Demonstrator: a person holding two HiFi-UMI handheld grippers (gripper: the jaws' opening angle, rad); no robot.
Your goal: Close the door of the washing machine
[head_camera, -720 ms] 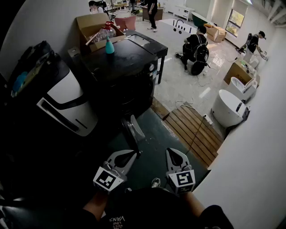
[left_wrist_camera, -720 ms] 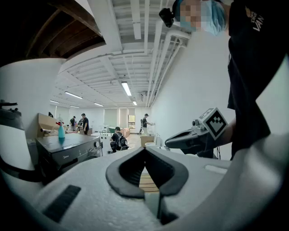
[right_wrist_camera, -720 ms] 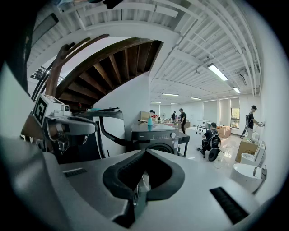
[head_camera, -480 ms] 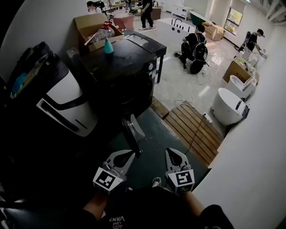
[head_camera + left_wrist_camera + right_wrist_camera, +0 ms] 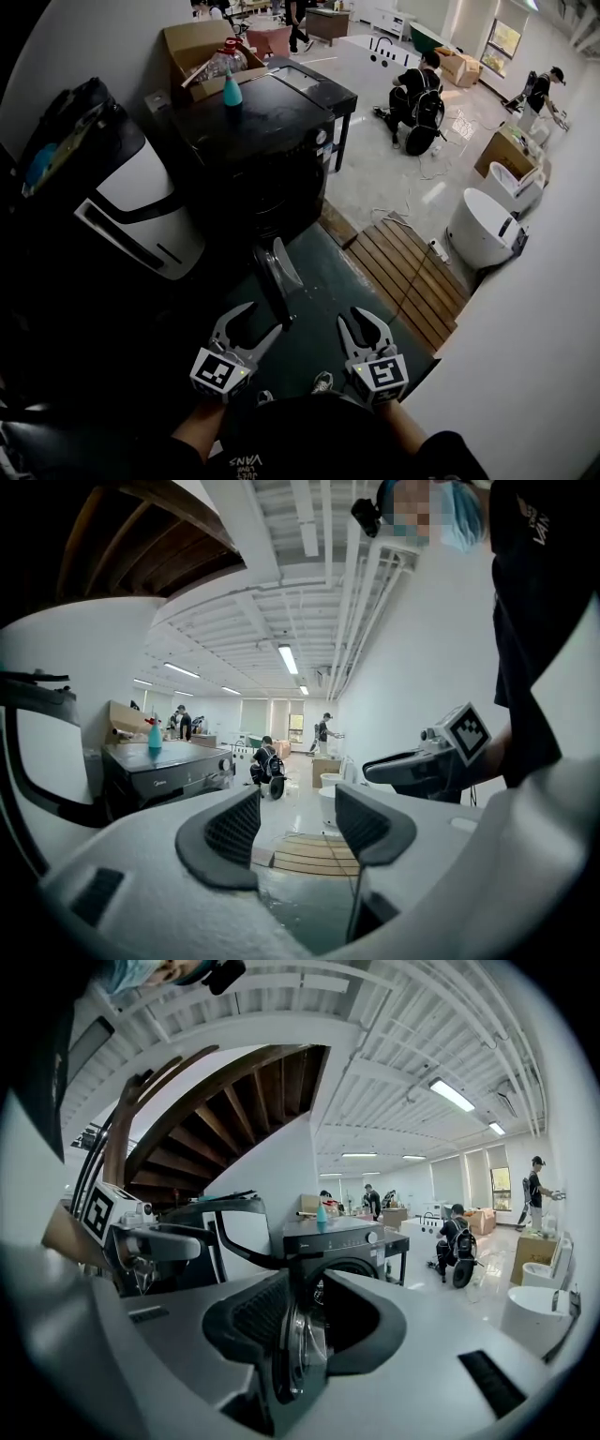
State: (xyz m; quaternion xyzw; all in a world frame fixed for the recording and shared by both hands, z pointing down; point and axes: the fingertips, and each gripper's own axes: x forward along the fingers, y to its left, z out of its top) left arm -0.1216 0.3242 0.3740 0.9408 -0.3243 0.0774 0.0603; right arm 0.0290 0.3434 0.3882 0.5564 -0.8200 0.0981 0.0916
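The dark front-loading washing machine (image 5: 253, 141) stands at the middle back, and it also shows in the right gripper view (image 5: 342, 1246). Its round door (image 5: 274, 272) hangs open, swung out edge-on toward me. My left gripper (image 5: 248, 321) is open just in front of the door's near edge, apart from it. My right gripper (image 5: 361, 323) is open to the right of the door, with nothing between its fingers. Through the right gripper's jaws I see the door's glass rim (image 5: 300, 1354) farther off. The left gripper (image 5: 295, 827) looks down the room, jaws empty.
A white-and-black appliance (image 5: 141, 206) stands left of the washer. A cardboard box (image 5: 192, 47) and a teal bottle (image 5: 232, 94) sit on top. A wooden slat platform (image 5: 403, 272) and a white tub (image 5: 483, 230) lie to the right, near the wall. A person (image 5: 417, 94) crouches beyond.
Both grippers' jaws have spread apart from a narrower stance. The hands stay in about the same place in front of the open door.
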